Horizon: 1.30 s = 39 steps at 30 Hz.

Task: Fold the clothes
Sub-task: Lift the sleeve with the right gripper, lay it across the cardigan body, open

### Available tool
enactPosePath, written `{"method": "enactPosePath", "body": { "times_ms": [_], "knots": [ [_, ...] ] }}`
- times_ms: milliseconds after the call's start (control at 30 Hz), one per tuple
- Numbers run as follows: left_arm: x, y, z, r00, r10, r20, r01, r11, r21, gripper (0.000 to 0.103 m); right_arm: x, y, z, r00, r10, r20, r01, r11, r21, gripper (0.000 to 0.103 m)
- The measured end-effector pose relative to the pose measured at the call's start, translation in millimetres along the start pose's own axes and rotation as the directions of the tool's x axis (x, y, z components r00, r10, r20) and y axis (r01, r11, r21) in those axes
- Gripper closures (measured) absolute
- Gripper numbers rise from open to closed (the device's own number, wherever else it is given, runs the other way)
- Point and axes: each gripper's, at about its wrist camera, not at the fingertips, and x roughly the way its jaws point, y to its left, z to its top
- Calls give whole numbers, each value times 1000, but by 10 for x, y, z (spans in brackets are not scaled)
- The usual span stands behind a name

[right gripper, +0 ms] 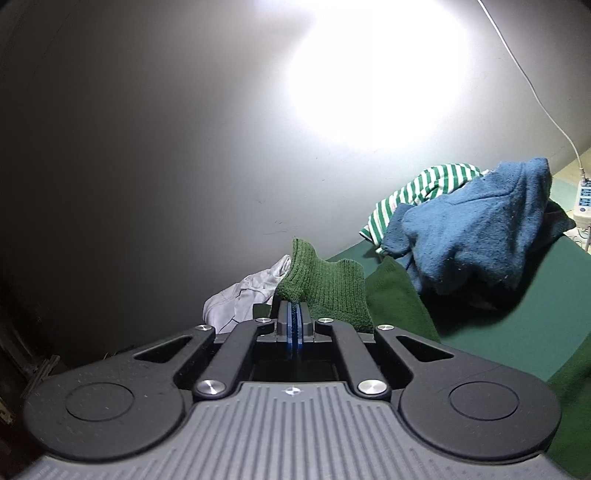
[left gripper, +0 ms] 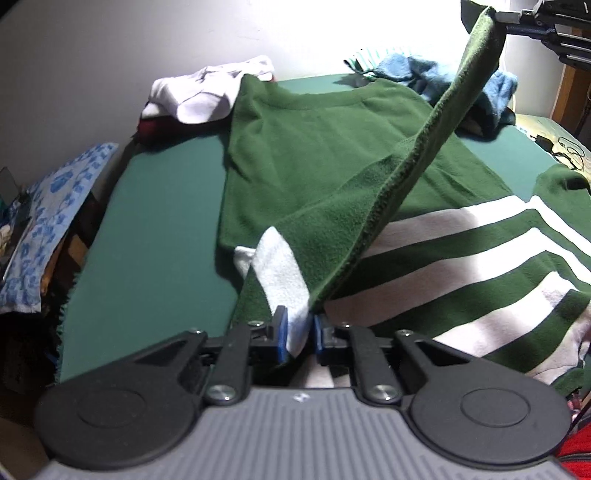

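Green striped sweater (left gripper: 314, 147) lies spread on the bed (left gripper: 159, 206), one edge stretched taut between left tool (left gripper: 299, 328), clenched on its near hem, and raised right tool (right gripper: 294, 321), clenched on its far end

Left gripper (left gripper: 300, 330) pinches the green sweater (left gripper: 314, 158) at a white stripe; right gripper (left gripper: 496, 16) lifts its far edge above the bed (left gripper: 159, 206)

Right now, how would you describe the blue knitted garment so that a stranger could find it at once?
Start from the green-covered bed against the pale wall. At its far edge, beside the wall, lies a crumpled heap; the blue knitted sweater sits on top of it. Unlike the green-and-white striped shirt partly tucked behind it, it is one plain colour, blue, with a coarse knit.
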Motion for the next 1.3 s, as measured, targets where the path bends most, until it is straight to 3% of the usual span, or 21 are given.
{"method": "enactPosePath", "body": {
  "times_ms": [467,567,733,900,1067,1267,1300],
  "knots": [
    [-48,-125,-83,999,27,-34,-27,999,21,81,-478,-395,15,997,-79,11,78,995,64,102],
    [-66,-121,-76,999,20,-35,-20,1000,20,85,-563,-543,-60,993,-121,-1,121,989,81,102],
    [-157,-158,-33,999,-36,-22,36,999,27,87,-662,-832,-217,979,-202,-24,204,973,108,102],
    [-125,-265,-33,997,-50,-51,53,997,61,86,-755,-1017,-435,961,-267,-75,273,958,85,102],
    [-211,-290,-87,997,-48,-65,55,993,108,80,-855,-1165,-634,934,-339,-116,346,937,49,102],
    [-341,-193,-152,995,-25,-97,41,986,164,66,-929,-1308,-747,932,-301,-201,330,934,134,77],
    [-346,-181,-170,995,-18,-102,36,984,176,61,-926,-1323,-761,932,-291,-215,326,932,156,68]
  ]
}}
